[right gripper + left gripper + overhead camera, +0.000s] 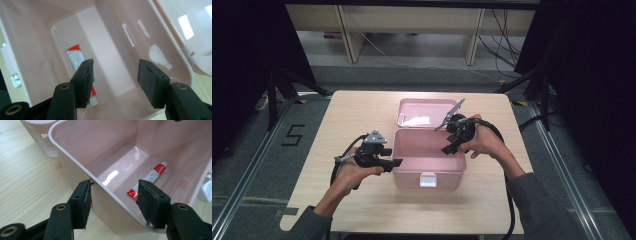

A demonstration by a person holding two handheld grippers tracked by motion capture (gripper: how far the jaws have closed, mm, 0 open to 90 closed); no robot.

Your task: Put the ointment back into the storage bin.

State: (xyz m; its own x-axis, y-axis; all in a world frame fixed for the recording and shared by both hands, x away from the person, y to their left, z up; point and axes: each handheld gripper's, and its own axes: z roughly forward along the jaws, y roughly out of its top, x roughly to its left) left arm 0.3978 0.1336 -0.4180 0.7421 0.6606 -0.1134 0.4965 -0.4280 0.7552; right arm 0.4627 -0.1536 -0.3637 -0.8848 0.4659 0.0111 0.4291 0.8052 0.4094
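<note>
A pink plastic box (412, 177) stands open in the middle of the table, its lid (422, 112) folded back flat behind it. On the box floor lies a small white and red tube (153, 175), also visible from above as the tube (73, 58). My left gripper (394, 164) is at the box's left wall. In the left gripper view the left gripper (113, 200) is open and straddles that wall (75, 167), one jaw outside and one inside. My right gripper (449, 148) hovers over the right half of the box; the right gripper (115, 75) is open, with nothing between its jaws and the tube below.
The box has a white latch (428, 180) on its front wall, facing the person. The light wooden table (357, 115) has bare room on both sides of the box. Black cables trail from both grippers. Dark stands flank the table.
</note>
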